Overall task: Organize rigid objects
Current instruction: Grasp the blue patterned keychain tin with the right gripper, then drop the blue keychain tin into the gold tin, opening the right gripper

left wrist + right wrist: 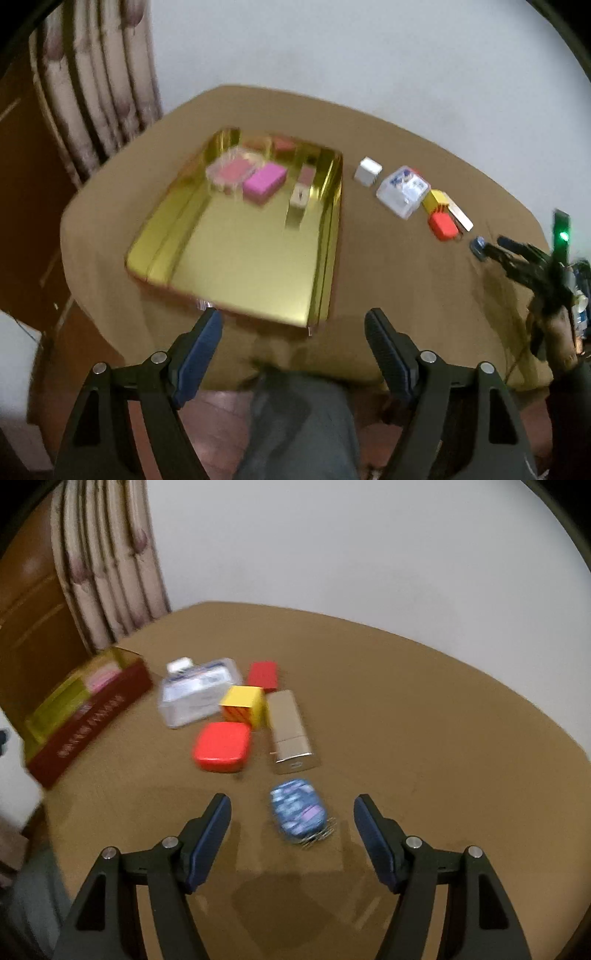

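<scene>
A gold tray point(236, 266) with a red outer wall point(88, 723) sits on the brown table. It holds a clear box with a pink inside point(231, 171), a magenta block point(265, 181) and a small beige box point(300, 195). My left gripper point(293, 325) is open and empty above the tray's near edge. My right gripper point(291, 806) is open, with a blue patterned tin point(298, 808) lying between its fingers on the table. The right gripper also shows in the left wrist view point(495, 247).
Loose items lie beside the tray: a white cube point(368, 171), a clear plastic box point(197, 694), a yellow cube point(245, 701), two red boxes point(221, 746) point(263, 675) and a gold box point(290, 731). Curtains point(107, 565) hang at the back left.
</scene>
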Motion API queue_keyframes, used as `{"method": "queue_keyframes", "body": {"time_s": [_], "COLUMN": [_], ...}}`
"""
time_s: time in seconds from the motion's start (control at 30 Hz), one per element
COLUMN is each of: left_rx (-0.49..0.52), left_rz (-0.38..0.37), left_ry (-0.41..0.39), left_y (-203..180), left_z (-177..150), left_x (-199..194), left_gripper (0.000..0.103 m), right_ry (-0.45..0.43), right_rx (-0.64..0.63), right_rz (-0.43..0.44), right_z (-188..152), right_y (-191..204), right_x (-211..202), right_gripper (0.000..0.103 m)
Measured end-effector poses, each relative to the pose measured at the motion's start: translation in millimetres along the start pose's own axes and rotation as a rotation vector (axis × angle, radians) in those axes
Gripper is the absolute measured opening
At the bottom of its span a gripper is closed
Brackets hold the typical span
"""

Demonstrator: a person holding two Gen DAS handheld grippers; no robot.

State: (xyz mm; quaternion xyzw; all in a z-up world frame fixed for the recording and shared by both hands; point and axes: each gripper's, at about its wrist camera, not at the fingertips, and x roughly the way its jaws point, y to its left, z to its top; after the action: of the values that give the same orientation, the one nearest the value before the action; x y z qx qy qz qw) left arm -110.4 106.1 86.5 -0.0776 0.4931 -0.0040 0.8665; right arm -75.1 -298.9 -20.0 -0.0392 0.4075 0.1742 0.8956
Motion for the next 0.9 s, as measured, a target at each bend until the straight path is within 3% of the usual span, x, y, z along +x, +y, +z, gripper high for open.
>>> {"method": "queue_keyframes", "body": {"time_s": [0.1, 0.17, 0.37, 0.47, 0.53, 0.63, 0.83, 0.9], "left_rx": [-0.058, -0.101, -0.041, -0.041, -0.043, -0.051, -0.090, -0.119], "left_rz": [-0.010, -0.019, 0.030, 0.090, 0.090, 0.092, 0.116, 0.098], "left_ry": [0.027, 0.018, -0.010, -0.056, -0.045, -0.042, 0.004, -0.033], "left_y": [6, 9, 6, 13, 20, 32, 62, 73], "left_z": [-13, -23, -47, -53, -55, -55, -56, -59], "left_x": [4, 3, -3, -8, -10, -13, -11, -15], "left_gripper": [0.076, 0.076, 0.078, 0.085, 0.097, 0.099, 0.099, 0.099], "right_ry": [0.046, 0.098, 0.093, 0.028, -0.025, -0.056, 0.000, 0.044], "right_rx": [-0.016, -0.029, -0.063, -0.070, -0.095, -0.157, -0.264, -0.295], "right_rz": [-0.001, -0.024, -0.041, 0.029, 0.114, 0.250, 0.473, 0.500], "right_z": [2, -1, -6, 7, 25, 57, 110, 118], "right_y": [-5, -9, 3, 28, 60, 119, 241, 270], "right_x": [15, 26, 16, -15, -34, -43, 0, 19], "right_gripper": [0.067, 0.031, 0.031, 0.031, 0.031, 0.031, 0.031, 0.031]}}
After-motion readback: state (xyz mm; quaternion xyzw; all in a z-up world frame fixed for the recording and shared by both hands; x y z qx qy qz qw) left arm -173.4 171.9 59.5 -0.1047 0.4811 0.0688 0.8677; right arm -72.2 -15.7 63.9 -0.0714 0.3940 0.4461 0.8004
